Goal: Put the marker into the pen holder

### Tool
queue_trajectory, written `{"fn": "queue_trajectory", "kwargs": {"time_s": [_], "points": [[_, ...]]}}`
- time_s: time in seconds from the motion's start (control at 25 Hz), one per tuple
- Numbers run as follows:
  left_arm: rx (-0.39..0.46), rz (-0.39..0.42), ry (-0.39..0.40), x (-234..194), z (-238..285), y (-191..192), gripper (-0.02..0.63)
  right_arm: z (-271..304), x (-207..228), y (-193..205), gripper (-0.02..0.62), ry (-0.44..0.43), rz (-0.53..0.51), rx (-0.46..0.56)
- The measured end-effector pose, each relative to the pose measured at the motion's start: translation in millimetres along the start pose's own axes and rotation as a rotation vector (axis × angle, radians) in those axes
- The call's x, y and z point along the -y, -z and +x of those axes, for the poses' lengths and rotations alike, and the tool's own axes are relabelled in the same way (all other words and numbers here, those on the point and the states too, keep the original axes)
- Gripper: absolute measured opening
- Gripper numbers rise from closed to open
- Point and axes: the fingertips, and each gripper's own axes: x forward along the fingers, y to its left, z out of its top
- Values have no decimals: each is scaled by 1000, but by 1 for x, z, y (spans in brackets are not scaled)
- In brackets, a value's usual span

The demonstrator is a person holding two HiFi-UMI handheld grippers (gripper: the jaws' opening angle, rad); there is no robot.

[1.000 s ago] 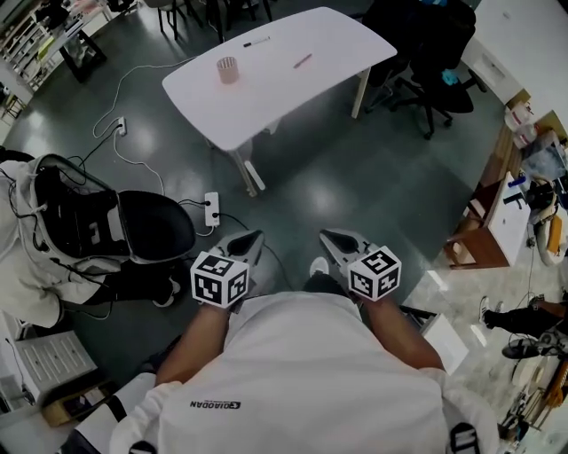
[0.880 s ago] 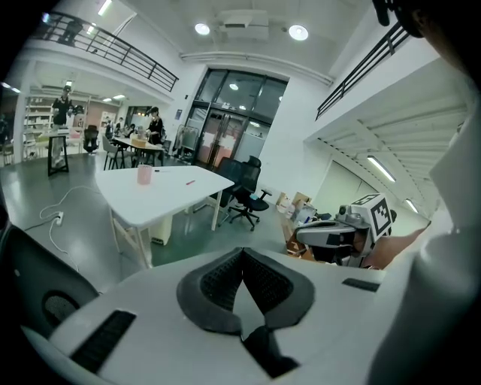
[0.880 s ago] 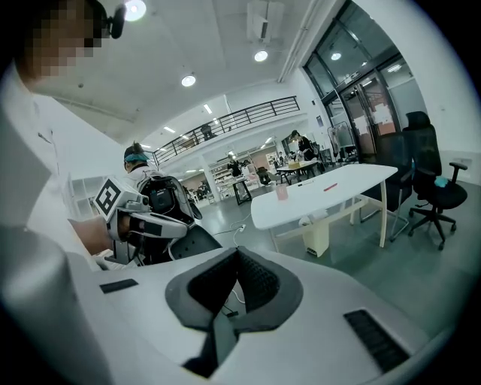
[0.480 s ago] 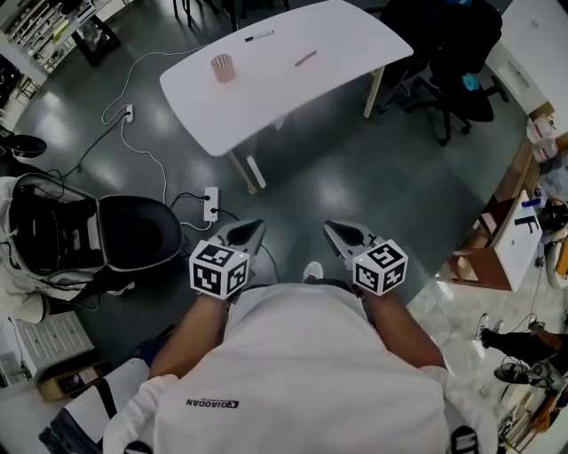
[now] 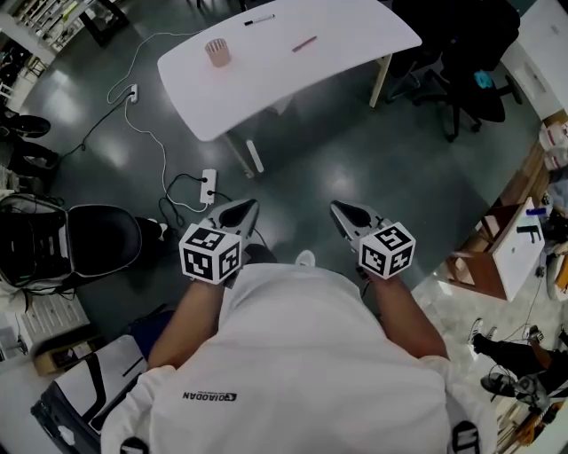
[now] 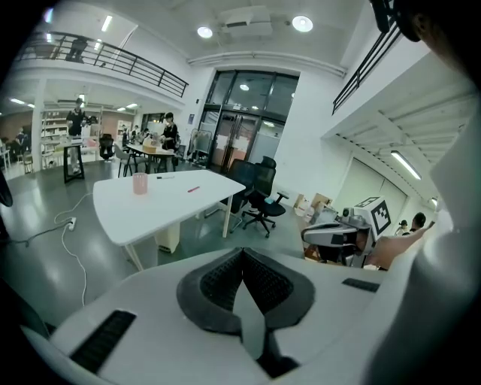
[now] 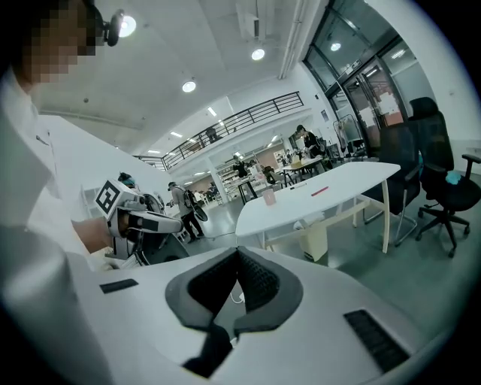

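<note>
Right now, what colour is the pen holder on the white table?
The pen holder is pink; head view shows it best.

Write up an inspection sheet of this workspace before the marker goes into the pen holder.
Surface: white table, ahead of the person across the floor, mostly bare.
Job's things: pink pen holder upright on the table; black marker lying apart from it.
Clutter: pink-red pen lying on the table.
Grippers: left gripper and right gripper both shut, empty, held near the body.
Cables: white cable on the floor, leading to a power strip.
Surroundings: black office chairs beside the table.
</note>
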Motion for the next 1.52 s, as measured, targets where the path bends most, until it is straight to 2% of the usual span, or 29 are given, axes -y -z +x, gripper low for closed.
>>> {"fn": "queue_trajectory", "kwargs": {"time_s": [0.16,0.32,0.56,0.8,1.04,1.36,1.52], "points": [[-8,-16,-3,0,4,3,28,1,-2,-1,18,-8,9,2],[-14,-6,27,6,19,-1,28,2,4,-1,18,-2,11,-5],[-30,21,77,0,56,-26,28,10,35,-17,18,49,34,4],[-32,20,95,-21,95,-54,28,31,75,-25,18,77,55,-31],[-55,13,102,-64,128,-89,28,85,100,-70,18,71,33,-35],[24,56,109,-139,168,-175,28,160,143,-139,18,105,-31,-32],[45,61,99,-174,179,-199,28,188,162,-157,18,124,-58,-65]]}}
